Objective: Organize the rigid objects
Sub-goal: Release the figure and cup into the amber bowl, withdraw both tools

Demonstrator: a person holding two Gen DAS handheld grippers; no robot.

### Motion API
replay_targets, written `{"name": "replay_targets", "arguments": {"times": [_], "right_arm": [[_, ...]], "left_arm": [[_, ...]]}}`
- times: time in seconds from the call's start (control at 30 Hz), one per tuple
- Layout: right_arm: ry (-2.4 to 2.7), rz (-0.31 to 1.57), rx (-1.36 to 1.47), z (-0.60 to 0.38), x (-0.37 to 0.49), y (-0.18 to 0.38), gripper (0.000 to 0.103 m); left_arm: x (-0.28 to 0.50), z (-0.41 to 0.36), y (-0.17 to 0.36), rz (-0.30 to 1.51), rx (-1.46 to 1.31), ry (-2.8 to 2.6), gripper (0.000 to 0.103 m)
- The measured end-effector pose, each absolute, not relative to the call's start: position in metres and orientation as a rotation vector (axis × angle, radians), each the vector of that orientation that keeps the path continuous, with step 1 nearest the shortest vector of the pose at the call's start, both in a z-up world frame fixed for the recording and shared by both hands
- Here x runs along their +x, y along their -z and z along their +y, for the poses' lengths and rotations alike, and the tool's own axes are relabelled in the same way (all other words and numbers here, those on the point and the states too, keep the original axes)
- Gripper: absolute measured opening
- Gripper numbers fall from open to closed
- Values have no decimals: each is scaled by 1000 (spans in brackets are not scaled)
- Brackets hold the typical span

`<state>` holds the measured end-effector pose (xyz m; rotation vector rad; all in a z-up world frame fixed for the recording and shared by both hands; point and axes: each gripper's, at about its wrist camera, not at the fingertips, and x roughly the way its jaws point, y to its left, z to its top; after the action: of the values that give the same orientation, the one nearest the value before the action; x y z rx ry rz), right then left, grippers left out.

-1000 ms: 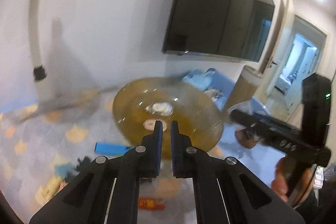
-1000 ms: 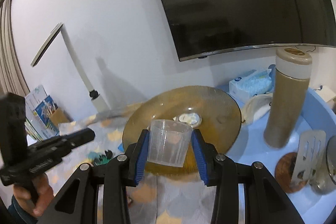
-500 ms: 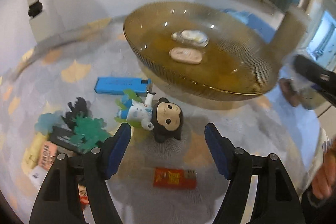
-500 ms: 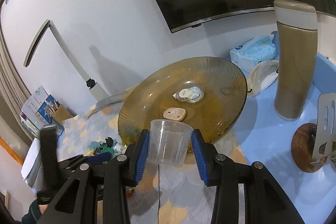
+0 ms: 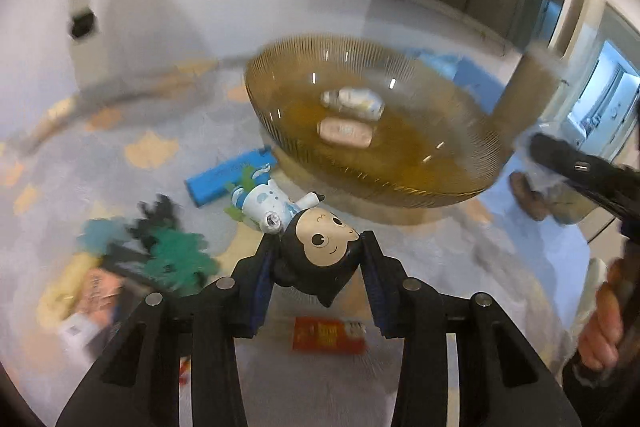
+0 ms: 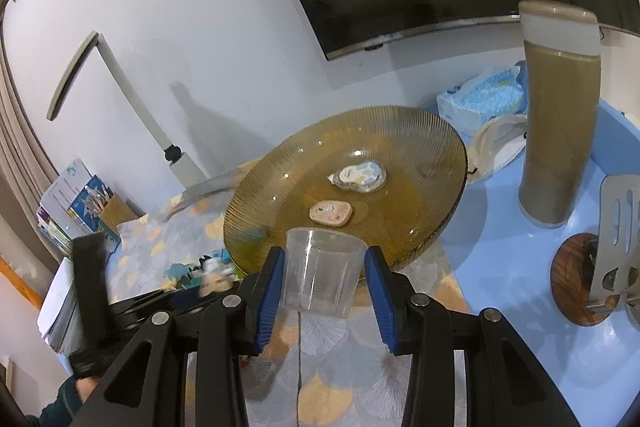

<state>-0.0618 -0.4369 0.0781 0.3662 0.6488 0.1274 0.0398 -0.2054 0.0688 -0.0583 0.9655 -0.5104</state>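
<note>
Two small items lie in the amber bowl point(image 5: 372, 131); the left gripper point(image 5: 318, 263) clamps a monkey figurine point(image 5: 320, 247), the right gripper point(image 6: 324, 281) grips a clear cup point(image 6: 320, 271), and clutter point(image 5: 160, 251) waits at nine o'clock.

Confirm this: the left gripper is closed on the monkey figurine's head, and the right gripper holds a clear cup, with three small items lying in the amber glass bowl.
Not quite: the amber glass bowl holds two small items, not three, as the right wrist view shows. The rest stands: the left gripper grips the monkey figurine by its head, and the right gripper holds the clear cup.
</note>
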Motion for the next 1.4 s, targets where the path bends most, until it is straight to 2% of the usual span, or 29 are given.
{"name": "replay_targets", "arguments": {"times": [0.17, 0.3, 0.47, 0.67, 0.7, 0.73, 0.77, 0.8, 0.83, 0.93, 1.13, 1.27, 1.4], "right_arm": [[-125, 603, 358, -438, -60, -95, 40], [-115, 561, 341, -436, -54, -110, 40], [-68, 671, 316, -433, -28, -94, 40], [-46, 763, 337, -440, -14, -76, 40], [-42, 771, 339, -441, -13, -76, 40], [-31, 783, 340, -441, -12, -75, 44], [-19, 794, 343, -442, -12, -75, 50], [1, 799, 351, -445, -14, -76, 62], [17, 785, 359, -446, -19, -79, 64], [47, 702, 395, -455, -42, -93, 65], [-50, 626, 438, -439, -76, -119, 66], [-155, 622, 363, -391, -93, -118, 68], [-251, 665, 244, -327, -105, -85, 78]], "left_arm": [[37, -193, -127, 821, -123, 540, 37], [52, -221, -160, 739, -79, 611, 37], [80, -270, -118, 868, -11, 654, 37], [91, -280, -88, 972, -24, 668, 38], [92, -282, -86, 989, -10, 675, 39], [91, -281, -87, 991, 6, 670, 51], [88, -277, -91, 975, 19, 652, 61], [85, -270, -95, 958, 16, 640, 66], [80, -260, -102, 932, 1, 629, 68], [60, -216, -127, 865, -56, 593, 69], [15, -117, -162, 740, -220, 436, 92], [-11, -65, -142, 768, -276, 302, 92], [-23, -22, -91, 872, -294, 160, 92]]}}
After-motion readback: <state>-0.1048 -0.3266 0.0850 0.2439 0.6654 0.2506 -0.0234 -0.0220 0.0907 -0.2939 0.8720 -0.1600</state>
